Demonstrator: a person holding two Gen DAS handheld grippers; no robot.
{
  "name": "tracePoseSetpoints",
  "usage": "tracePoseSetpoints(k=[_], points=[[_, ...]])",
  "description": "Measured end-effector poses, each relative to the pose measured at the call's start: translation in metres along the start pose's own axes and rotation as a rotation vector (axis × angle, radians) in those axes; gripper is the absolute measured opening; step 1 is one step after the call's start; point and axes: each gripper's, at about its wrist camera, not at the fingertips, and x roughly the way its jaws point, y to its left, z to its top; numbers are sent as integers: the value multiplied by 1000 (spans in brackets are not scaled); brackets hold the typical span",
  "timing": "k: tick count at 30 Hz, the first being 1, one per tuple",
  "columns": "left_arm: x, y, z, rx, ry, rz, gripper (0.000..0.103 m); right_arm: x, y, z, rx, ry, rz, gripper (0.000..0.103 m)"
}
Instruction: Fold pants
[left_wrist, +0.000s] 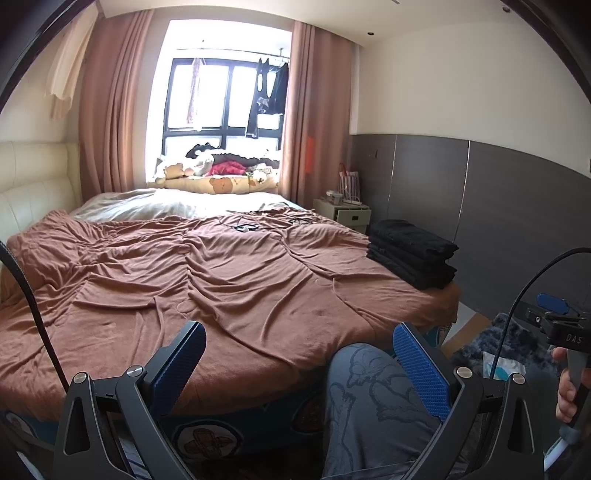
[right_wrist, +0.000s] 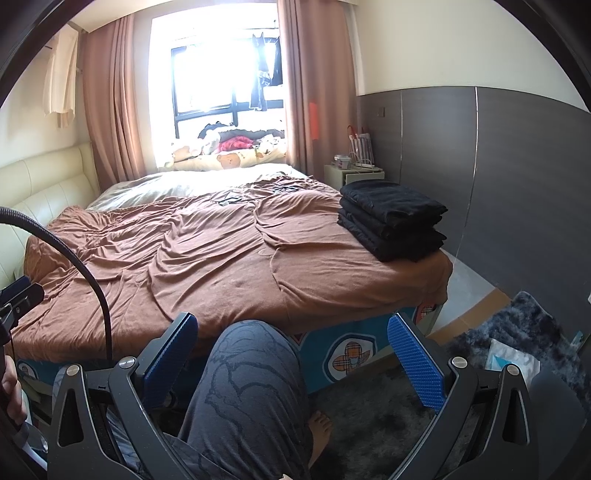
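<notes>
A stack of folded black pants (left_wrist: 412, 256) lies on the right front corner of the bed's brown blanket (left_wrist: 207, 280). It also shows in the right wrist view (right_wrist: 393, 221). My left gripper (left_wrist: 299, 332) is open and empty, held above the bed's near edge, well left of the stack. My right gripper (right_wrist: 291, 325) is open and empty, held off the bed's foot above the person's knee (right_wrist: 251, 376). The right gripper's body shows at the right edge of the left wrist view (left_wrist: 565, 332).
A cream headboard (left_wrist: 33, 184) is at the left. A grey wall panel (right_wrist: 517, 184) runs along the right. A nightstand (right_wrist: 351, 173) stands at the far right corner. A dark shaggy rug (right_wrist: 517, 332) lies on the floor. Bedding and clothes are heaped by the window (left_wrist: 218, 170).
</notes>
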Motion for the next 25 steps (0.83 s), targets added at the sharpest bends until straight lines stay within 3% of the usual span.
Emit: tracePoseSetpoints(k=[25], points=[[1, -4, -2, -6, 5, 9, 102, 2, -6, 0, -2, 4, 1, 103]])
